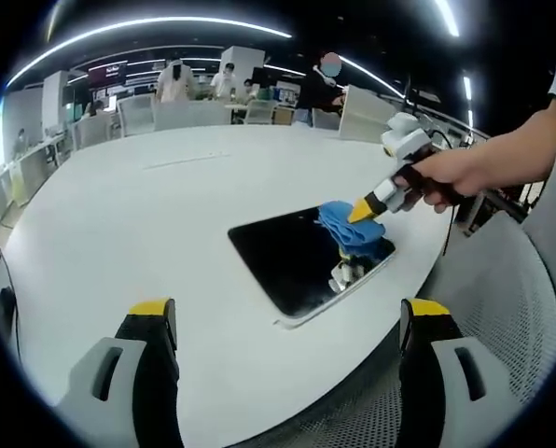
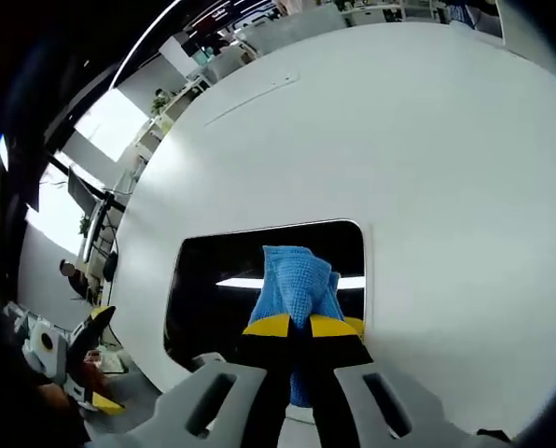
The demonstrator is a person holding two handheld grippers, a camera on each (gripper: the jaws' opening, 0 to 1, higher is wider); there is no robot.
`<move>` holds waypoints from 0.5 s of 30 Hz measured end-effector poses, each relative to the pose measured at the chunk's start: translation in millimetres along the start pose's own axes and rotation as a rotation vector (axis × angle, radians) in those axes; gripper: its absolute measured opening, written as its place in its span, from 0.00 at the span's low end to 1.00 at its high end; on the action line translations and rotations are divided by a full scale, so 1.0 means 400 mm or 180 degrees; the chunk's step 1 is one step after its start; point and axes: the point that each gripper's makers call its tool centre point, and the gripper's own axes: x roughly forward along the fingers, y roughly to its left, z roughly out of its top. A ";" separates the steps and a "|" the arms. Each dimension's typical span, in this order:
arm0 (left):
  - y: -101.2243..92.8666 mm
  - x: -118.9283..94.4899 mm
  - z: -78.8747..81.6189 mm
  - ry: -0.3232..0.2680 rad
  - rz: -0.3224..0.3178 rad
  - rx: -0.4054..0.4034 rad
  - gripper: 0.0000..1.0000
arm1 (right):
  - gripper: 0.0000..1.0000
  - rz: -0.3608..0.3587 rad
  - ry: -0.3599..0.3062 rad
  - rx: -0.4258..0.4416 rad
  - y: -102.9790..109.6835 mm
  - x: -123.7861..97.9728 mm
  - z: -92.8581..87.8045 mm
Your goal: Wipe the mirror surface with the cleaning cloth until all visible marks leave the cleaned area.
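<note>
A dark rectangular mirror (image 1: 287,257) (image 2: 213,280) lies flat on the white table (image 1: 119,205) (image 2: 399,140) close to its near edge. A blue cleaning cloth (image 1: 351,229) (image 2: 295,289) presses onto the mirror's right part. My right gripper (image 2: 303,325) is shut on the cloth; in the left gripper view it comes in from the right (image 1: 367,210), held by a hand (image 1: 455,173). My left gripper (image 1: 287,317) hangs open in front of the mirror, its yellow-tipped jaws wide apart with nothing between them. It also shows at the lower left (image 2: 91,359) of the right gripper view.
The table is round and wide, with bare white surface beyond and left of the mirror. Chairs (image 1: 138,114), desks and several people (image 1: 320,89) stand at the far side of the room. A grey meshed floor (image 1: 511,308) lies past the table's near edge.
</note>
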 end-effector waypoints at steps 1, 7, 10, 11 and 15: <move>0.000 0.000 -0.001 0.0005 0.0001 0.0001 0.99 | 0.00 -0.0001 -0.0002 -0.0004 0.000 0.003 0.006; 0.002 0.000 -0.002 0.0014 0.0013 -0.0021 0.99 | 0.00 -0.0017 0.0003 -0.0040 0.001 0.016 0.037; 0.006 -0.001 0.004 -0.0026 0.0031 -0.0041 0.99 | 0.00 -0.0024 -0.0010 -0.0053 -0.004 0.025 0.053; 0.007 -0.001 0.004 -0.0029 0.0035 -0.0057 0.99 | 0.00 -0.0019 -0.0009 -0.0046 -0.005 0.027 0.056; 0.003 0.000 0.001 0.0007 0.0009 -0.0033 0.99 | 0.00 -0.0025 0.0002 -0.0079 -0.001 0.033 0.071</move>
